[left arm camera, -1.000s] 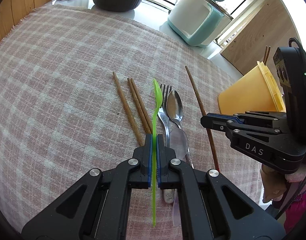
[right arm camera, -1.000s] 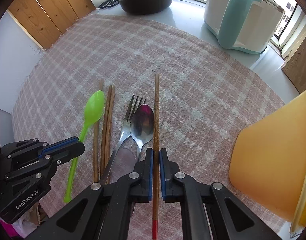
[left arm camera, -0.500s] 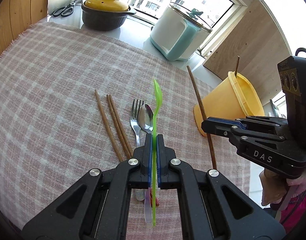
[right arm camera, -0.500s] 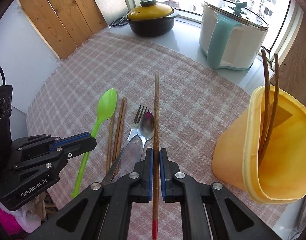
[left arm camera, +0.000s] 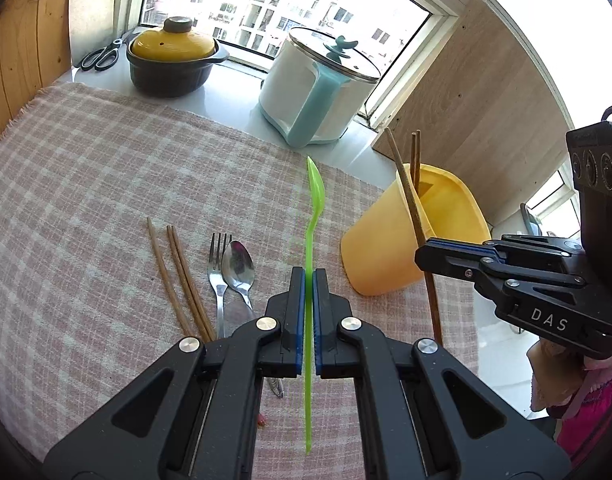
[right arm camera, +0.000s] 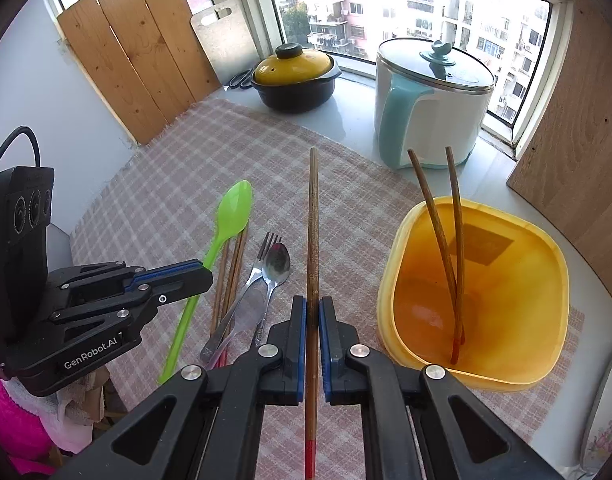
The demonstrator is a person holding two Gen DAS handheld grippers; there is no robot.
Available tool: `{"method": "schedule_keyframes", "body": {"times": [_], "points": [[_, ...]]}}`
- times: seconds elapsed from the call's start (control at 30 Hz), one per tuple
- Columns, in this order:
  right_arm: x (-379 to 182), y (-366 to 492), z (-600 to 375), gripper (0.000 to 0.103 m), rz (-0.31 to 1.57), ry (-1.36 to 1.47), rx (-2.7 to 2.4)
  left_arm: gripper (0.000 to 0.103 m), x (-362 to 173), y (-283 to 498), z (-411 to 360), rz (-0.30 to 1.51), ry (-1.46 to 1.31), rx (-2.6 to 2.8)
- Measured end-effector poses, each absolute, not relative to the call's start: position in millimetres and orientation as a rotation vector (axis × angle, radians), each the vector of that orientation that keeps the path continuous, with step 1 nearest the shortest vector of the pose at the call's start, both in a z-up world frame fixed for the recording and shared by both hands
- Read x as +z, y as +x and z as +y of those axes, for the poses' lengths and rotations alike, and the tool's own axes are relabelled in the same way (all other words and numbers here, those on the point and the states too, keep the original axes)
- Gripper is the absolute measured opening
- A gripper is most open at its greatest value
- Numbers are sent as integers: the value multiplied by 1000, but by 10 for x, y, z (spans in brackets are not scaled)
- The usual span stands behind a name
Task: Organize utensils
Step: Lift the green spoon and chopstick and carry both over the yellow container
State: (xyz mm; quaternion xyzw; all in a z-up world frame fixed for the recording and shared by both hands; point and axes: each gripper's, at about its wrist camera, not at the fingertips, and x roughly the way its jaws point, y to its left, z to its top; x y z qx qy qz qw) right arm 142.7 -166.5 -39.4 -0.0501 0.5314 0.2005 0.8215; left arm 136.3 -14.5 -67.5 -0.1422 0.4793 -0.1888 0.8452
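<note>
My left gripper (left arm camera: pixel 309 274) is shut on a green plastic spoon (left arm camera: pixel 314 216), held edge-on above the checked cloth; the same green spoon (right arm camera: pixel 229 216) shows from the right wrist view. My right gripper (right arm camera: pixel 313 304) is shut on a brown chopstick (right arm camera: pixel 313 216) with a red tip, also lifted. To the right stands a yellow container (right arm camera: pixel 478 292) holding two chopsticks (right arm camera: pixel 446 248); in the left wrist view the yellow container (left arm camera: pixel 390 248) is right of the spoon. On the cloth lie three chopsticks (left arm camera: pixel 177 276), a fork (left arm camera: pixel 219 264) and a metal spoon (left arm camera: pixel 237 266).
A black pot with a yellow lid (left arm camera: pixel 175 62), a white and teal cooker (left arm camera: pixel 318 88) and scissors (left arm camera: pixel 101 54) stand on the sill behind the checked cloth (left arm camera: pixel 85 184). Wooden boards (right arm camera: pixel 133 68) flank the window. The cloth's right edge lies just past the container.
Both grippers have risen from the cloth with the green spoon and the chopstick still clamped. The views now take in the yellow container and the window.
</note>
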Motion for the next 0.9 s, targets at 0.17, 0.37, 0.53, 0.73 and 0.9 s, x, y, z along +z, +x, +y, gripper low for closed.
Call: {"method": "schedule_keyframes", "body": {"times": [0.17, 0.37, 0.53, 0.73, 0.9], "points": [[-197, 1469, -1848, 3, 1095, -95, 429, 1, -490, 1412, -330, 978, -301, -418], [-10, 1557, -2097, 3, 1065, -71, 424, 1, -327, 1508, -554, 946, -304, -430], [67, 1643, -2268, 3, 1051, -70, 418, 1, -229, 1598, -740, 925, -305, -435], [132, 1791, -2436, 3, 1038, -69, 411, 1, -152, 1728, -944, 909, -309, -439], [151, 1940, -2549, 3, 1027, -59, 405, 1, -134, 1862, -1086, 902, -316, -431]]}}
